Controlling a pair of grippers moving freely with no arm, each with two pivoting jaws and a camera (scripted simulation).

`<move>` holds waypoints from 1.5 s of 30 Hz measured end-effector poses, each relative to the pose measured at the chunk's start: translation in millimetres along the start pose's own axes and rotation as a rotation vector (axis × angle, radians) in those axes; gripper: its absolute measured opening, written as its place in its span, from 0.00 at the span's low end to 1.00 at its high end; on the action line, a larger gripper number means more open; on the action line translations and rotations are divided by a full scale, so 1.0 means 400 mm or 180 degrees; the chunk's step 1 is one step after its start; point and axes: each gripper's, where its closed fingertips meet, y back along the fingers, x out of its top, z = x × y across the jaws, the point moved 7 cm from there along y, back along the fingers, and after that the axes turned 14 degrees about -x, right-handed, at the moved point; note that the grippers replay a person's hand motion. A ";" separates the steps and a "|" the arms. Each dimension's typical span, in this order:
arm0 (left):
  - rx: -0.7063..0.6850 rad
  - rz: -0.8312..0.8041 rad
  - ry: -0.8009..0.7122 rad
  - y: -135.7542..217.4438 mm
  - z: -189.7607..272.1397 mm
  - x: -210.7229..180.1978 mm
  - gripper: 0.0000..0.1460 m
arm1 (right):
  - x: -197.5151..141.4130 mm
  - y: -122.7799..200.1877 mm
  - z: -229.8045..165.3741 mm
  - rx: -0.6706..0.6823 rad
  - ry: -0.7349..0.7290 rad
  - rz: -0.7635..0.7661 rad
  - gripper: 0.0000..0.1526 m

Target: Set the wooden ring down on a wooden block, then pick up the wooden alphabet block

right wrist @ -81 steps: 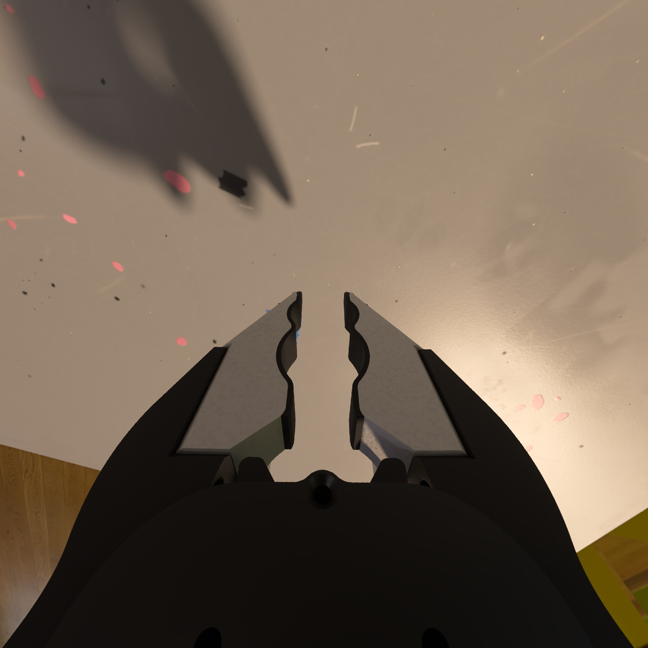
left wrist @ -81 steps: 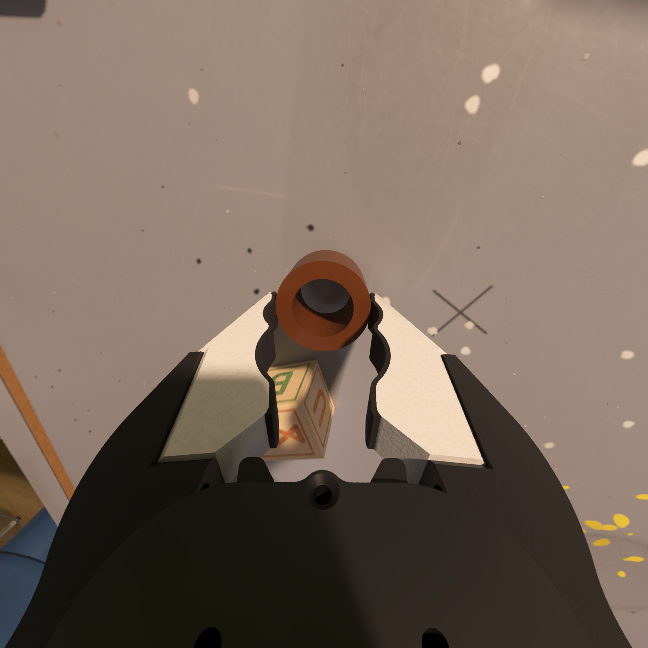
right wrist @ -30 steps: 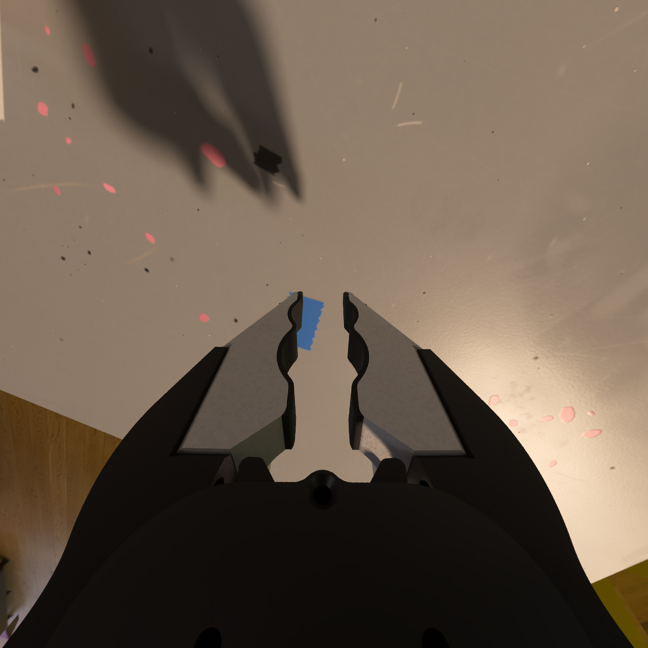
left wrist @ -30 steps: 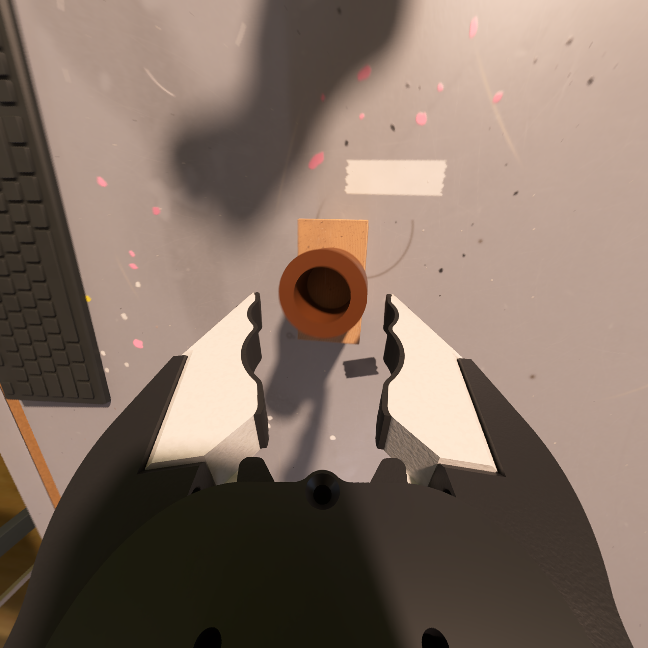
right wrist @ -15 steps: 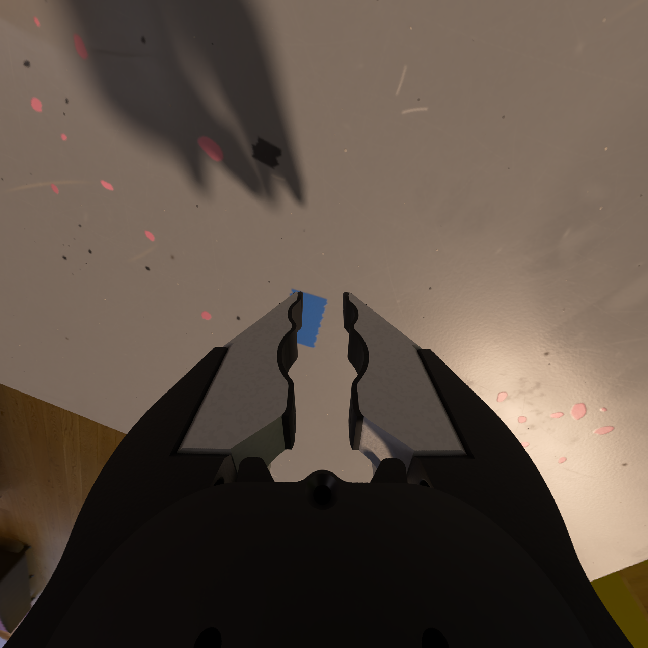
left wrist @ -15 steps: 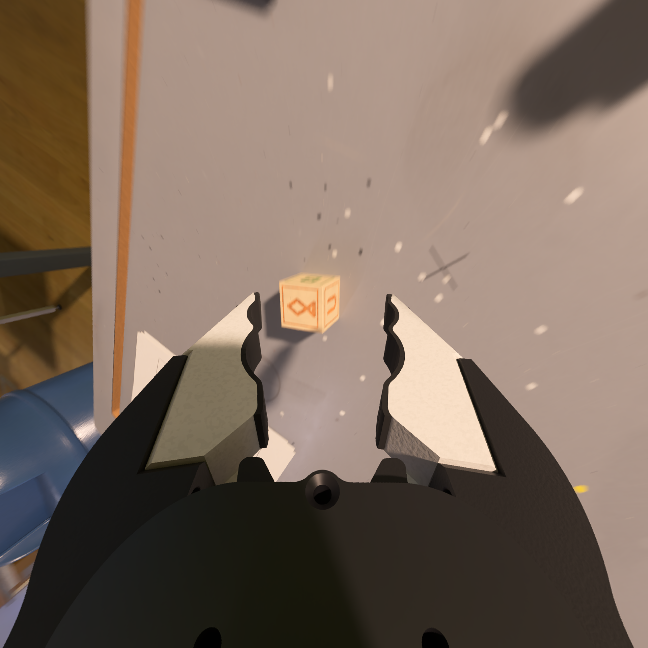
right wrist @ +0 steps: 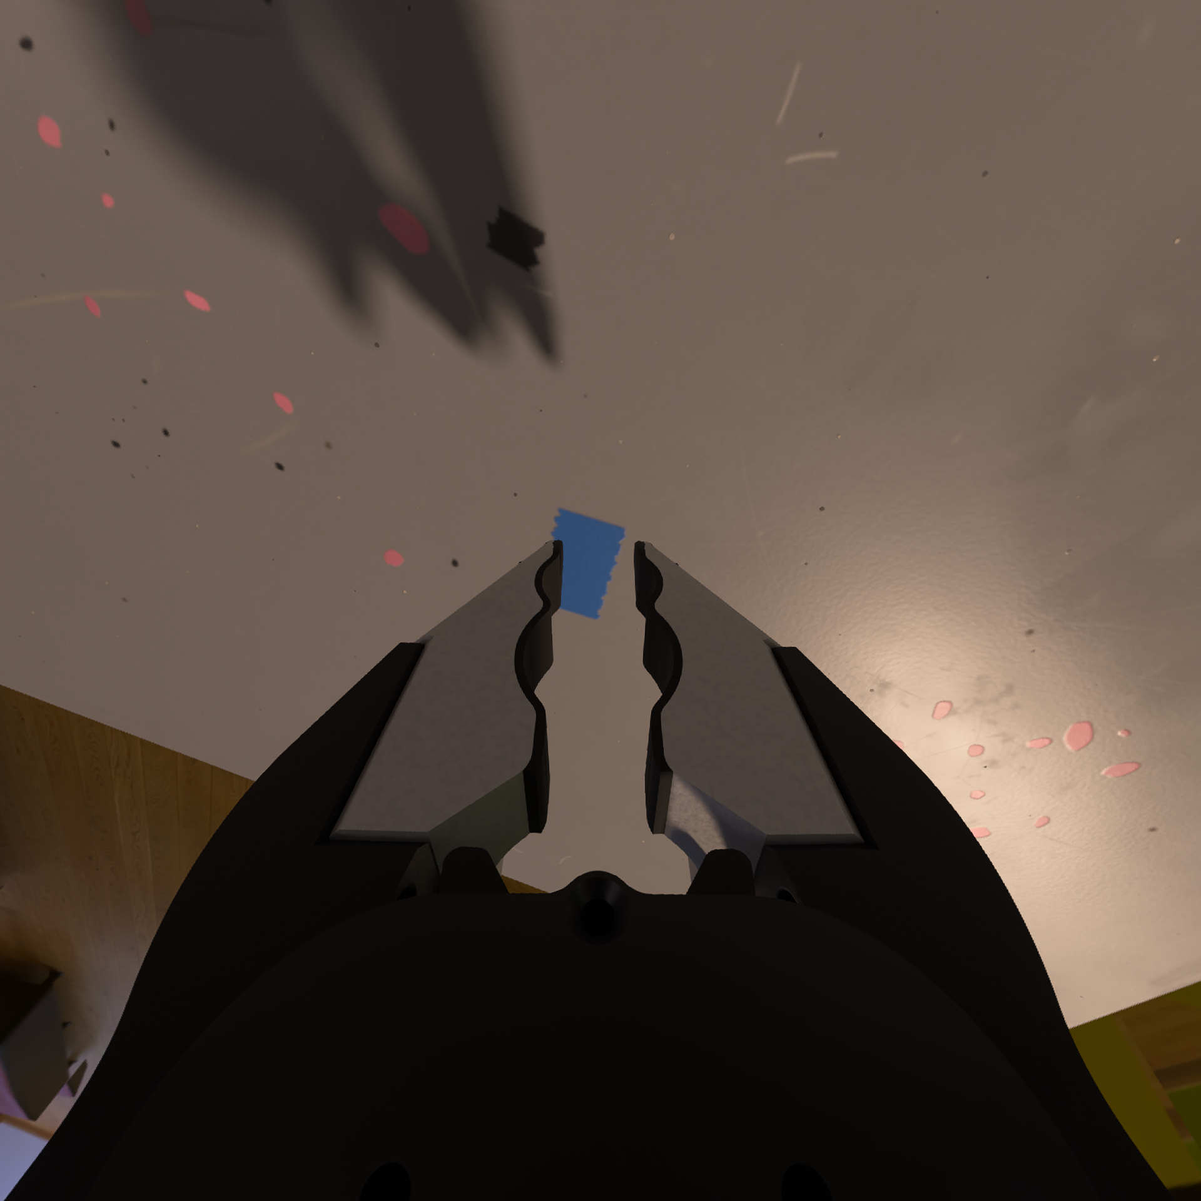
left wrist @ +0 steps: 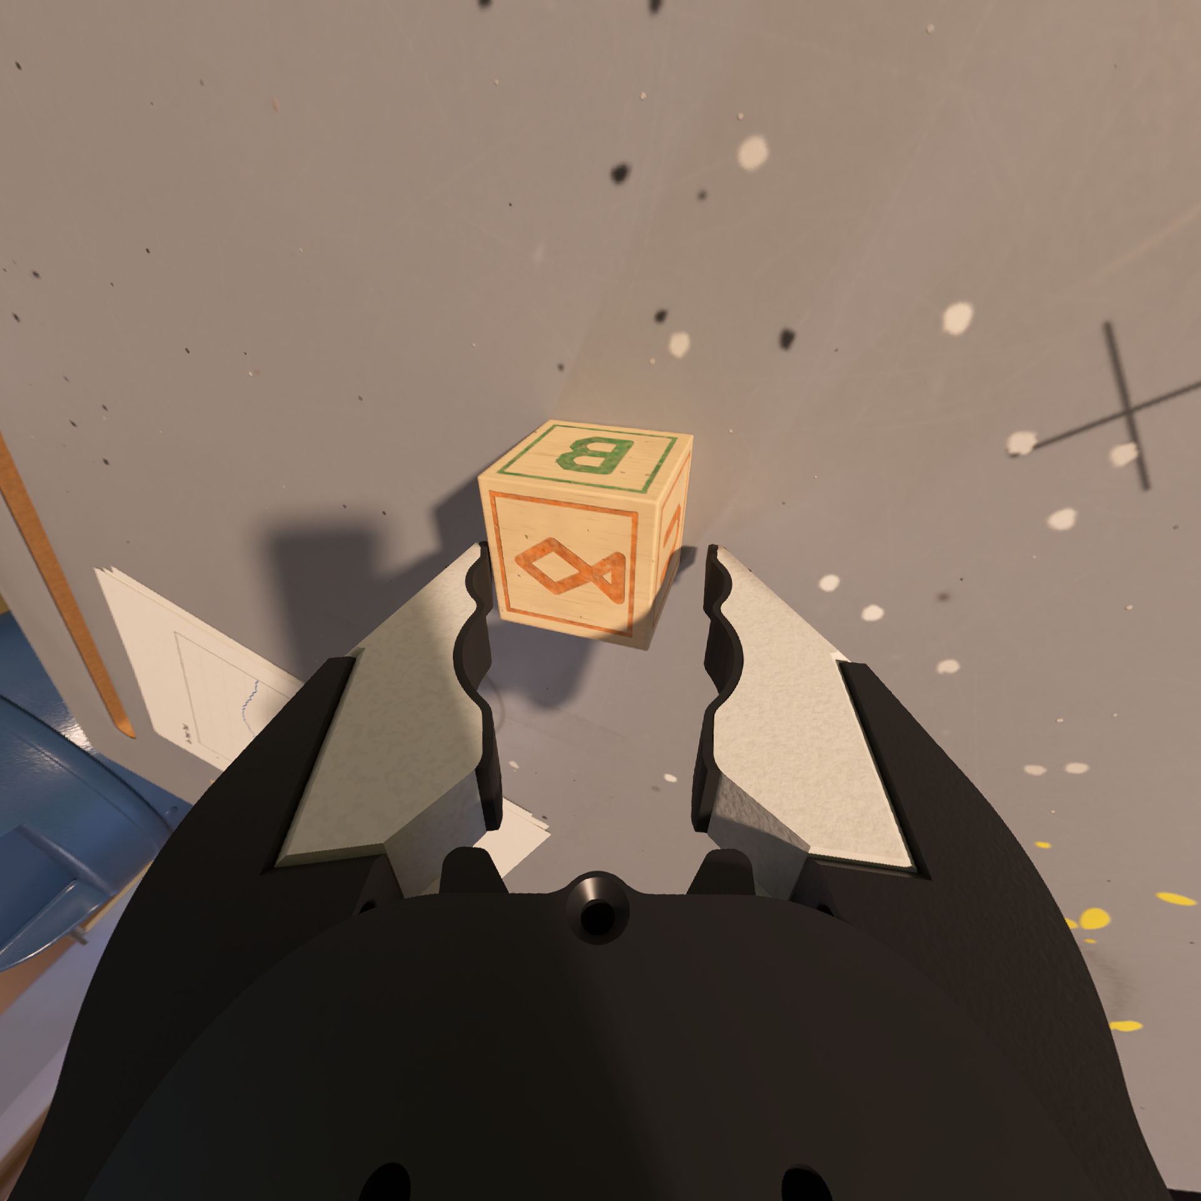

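Note:
The wooden alphabet block [left wrist: 572, 565] is a pale cube with orange and green markings. It stands on the grey table in the left wrist view. My left gripper [left wrist: 594, 552] is open and empty, and its fingertips reach just past the block's near lower corners, one on each side, not touching it. My right gripper [right wrist: 598, 549] is empty, its jaws a narrow gap apart, hovering over the table above a blue tape patch [right wrist: 588, 565]. The wooden ring and the plain wooden block are out of view.
A white paper sheet [left wrist: 188, 663] lies left of the block, near the table's orange-trimmed edge [left wrist: 58, 585]. A blue object [left wrist: 58, 845] sits beyond that edge. A drawn cross [left wrist: 1127, 409] marks the table at the right. Wooden floor [right wrist: 97, 812] shows past the table edge.
My left gripper held the ring, opened and left it over the flat wooden block, then swung to the alphabet block and closed in on it. The right gripper barely moved.

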 end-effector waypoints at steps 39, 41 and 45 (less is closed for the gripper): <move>0.0132 0.1013 -0.1821 0.440 0.678 0.504 0.38 | -0.028 -0.006 -0.003 0.0297 0.0031 0.0093 0.12; 0.0054 0.0924 -0.1818 0.434 0.682 0.515 0.38 | -0.030 -0.009 -0.003 0.0322 0.0019 0.0073 0.12; 0.0062 0.0759 -0.1893 0.425 0.687 0.527 0.38 | -0.031 -0.016 -0.007 0.0432 0.0033 0.0035 0.12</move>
